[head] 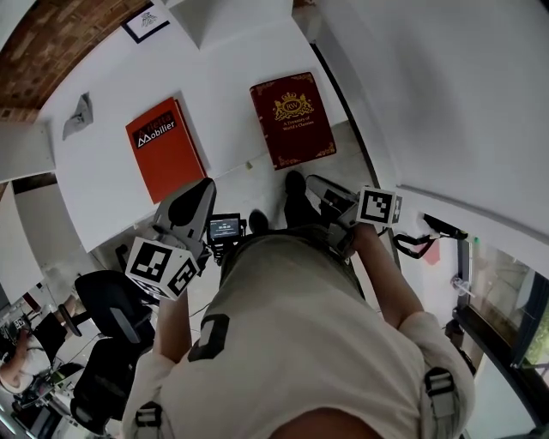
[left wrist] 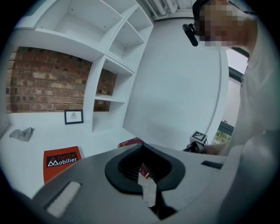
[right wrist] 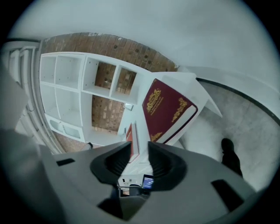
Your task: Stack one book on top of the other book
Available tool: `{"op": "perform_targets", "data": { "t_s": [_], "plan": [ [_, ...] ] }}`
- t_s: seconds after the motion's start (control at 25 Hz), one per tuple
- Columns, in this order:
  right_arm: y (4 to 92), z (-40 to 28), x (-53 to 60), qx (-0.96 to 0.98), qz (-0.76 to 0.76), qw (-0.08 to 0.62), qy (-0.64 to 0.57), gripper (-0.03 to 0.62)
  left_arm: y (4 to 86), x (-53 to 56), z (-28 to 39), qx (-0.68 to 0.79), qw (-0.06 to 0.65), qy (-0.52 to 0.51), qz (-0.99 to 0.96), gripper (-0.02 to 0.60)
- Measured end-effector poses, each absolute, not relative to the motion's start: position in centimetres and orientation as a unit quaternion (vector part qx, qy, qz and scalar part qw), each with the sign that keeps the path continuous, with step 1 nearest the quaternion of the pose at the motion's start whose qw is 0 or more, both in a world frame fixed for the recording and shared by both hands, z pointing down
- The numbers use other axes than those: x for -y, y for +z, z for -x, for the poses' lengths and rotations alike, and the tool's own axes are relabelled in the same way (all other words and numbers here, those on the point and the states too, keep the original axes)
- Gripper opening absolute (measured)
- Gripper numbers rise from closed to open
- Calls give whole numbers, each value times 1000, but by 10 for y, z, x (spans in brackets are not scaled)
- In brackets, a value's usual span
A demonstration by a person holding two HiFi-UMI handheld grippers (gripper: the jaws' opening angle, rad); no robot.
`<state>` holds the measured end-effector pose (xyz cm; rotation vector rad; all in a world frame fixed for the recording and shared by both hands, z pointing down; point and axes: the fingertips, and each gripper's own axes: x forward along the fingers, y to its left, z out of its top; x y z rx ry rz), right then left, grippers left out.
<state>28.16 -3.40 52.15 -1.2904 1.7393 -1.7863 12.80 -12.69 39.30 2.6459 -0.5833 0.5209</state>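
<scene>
An orange book (head: 163, 147) lies flat on the left part of the white table (head: 232, 77). A dark red book with gold print (head: 292, 120) lies flat to its right, a gap between them. Both grippers hang short of the table's near edge, close to my body, touching neither book. My left gripper (head: 204, 190) points toward the orange book (left wrist: 61, 162); its jaws (left wrist: 141, 151) meet at the tips, empty. My right gripper (head: 313, 183) points at the red book (right wrist: 168, 109). Its jaws (right wrist: 140, 151) stand a narrow slot apart with nothing between them, and the orange book (right wrist: 131, 140) shows through the slot.
A crumpled grey scrap (head: 79, 113) lies at the table's far left and a small framed picture (head: 146, 24) leans at the back. White shelving (left wrist: 105, 65) and a brick wall stand behind. A black office chair (head: 111, 317) is at my left, and my shoes (head: 294, 184) show by the table edge.
</scene>
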Motion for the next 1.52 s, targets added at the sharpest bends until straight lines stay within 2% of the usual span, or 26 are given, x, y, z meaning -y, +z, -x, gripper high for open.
{"op": "perform_targets", "data": {
  "t_s": [0.04,0.08,0.16,0.28,0.44,0.72,0.88,1.16,1.36,1.4,1.48,1.52],
  "plan": [
    [533,-288,32,-608,462,155,-627,166,394,128,-130,208,191,185,-941,3],
    [546,-294,30,-605,471,141,-627,242,395,128,-131,209,193,185,-941,3],
    [568,-306,26,-598,486,118,-627,266,397,130,-134,211,196,185,-940,3],
    [592,-314,27,-588,472,133,-644,296,396,130,-139,217,201,189,-937,3],
    [611,-319,44,-588,436,172,-660,307,393,131,-143,231,202,188,-933,3],
    [611,-325,81,-584,354,285,-673,316,390,136,-134,274,203,195,-920,3],
    [618,-342,87,-572,358,325,-663,316,390,137,-132,283,203,194,-917,3],
    [625,-348,95,-566,352,356,-655,314,390,132,-120,301,208,201,-909,3],
    [626,-351,97,-574,348,345,-656,310,386,129,-104,322,205,196,-903,4],
    [624,-351,97,-577,347,343,-655,302,385,129,-100,327,204,193,-902,3],
    [623,-351,97,-581,348,338,-654,224,383,129,-92,337,200,188,-901,3],
    [622,-351,97,-581,350,335,-654,221,383,129,-89,342,199,185,-900,4]
  ]
}}
